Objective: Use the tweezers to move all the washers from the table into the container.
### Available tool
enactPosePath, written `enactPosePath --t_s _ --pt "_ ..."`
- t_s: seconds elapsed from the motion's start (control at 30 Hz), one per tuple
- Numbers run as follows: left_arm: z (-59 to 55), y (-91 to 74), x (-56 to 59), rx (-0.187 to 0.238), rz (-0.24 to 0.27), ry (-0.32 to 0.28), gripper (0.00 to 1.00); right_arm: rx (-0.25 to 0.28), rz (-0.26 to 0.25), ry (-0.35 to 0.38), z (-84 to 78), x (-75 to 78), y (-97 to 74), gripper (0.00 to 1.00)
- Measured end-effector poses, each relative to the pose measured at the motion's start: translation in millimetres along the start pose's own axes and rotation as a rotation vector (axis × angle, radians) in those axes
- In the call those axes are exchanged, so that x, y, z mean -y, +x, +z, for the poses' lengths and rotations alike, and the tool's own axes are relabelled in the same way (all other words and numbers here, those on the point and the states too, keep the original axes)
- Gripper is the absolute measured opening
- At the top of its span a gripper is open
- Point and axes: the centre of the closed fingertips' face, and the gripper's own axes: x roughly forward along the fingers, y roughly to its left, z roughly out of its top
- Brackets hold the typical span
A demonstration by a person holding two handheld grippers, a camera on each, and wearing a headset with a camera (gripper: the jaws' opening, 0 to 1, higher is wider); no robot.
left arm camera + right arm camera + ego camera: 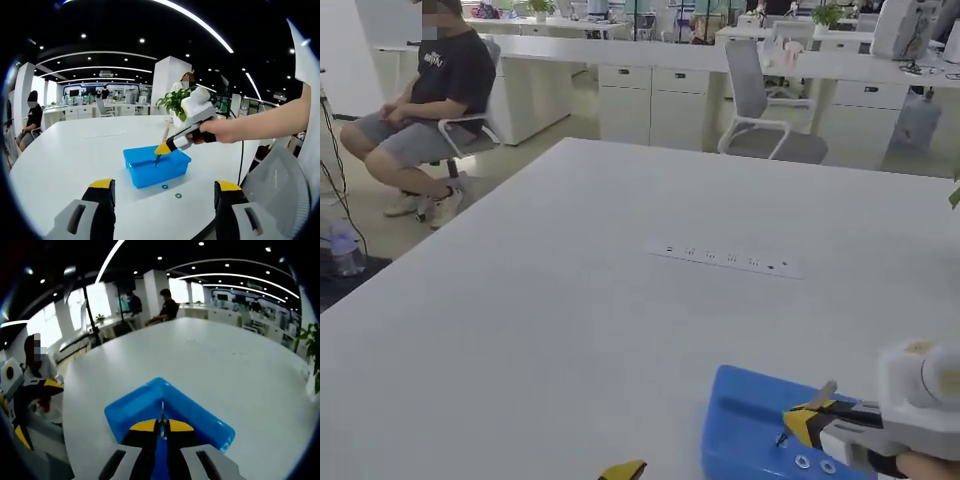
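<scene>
— Left gripper (164, 184)?
— Low over the table (75, 150), jaws spread wide, holding nothing. Two washers (165, 187) lie just ahead between them, before the blue container (172, 170).
— Right gripper (162, 426)?
— Its hand (220, 131) reaches in, tilted down. The jaws are clenched on the tweezers (162, 416), tips in the container.

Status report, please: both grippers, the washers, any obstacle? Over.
Left gripper open. Right gripper shut on tweezers, tips above blue container. Two washers on table beside container. No obstacle seen.
</scene>
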Motion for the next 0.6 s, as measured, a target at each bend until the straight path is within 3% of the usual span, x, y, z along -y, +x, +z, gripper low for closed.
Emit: enactPosePath --t_s 0.13,0.17,0.6 --pt "-1.3 0.0 -0.8 -0.003 0.0 0.0 0.82 -0.018 -0.003 -0.001 -8.0 -3.5 0.2 0.04" --pt "-1.4 0.0 -0.9 -0.003 0.001 0.0 0.82 0.004 -0.005 0.001 -4.6 -3.8 -1.2 0.04" --pt "-0.1 -0.6 -0.4 -0.002 0.005 -0.003 0.82 -0.01 0.003 -0.046 -5.2 -11.4 -3.3 0.04"
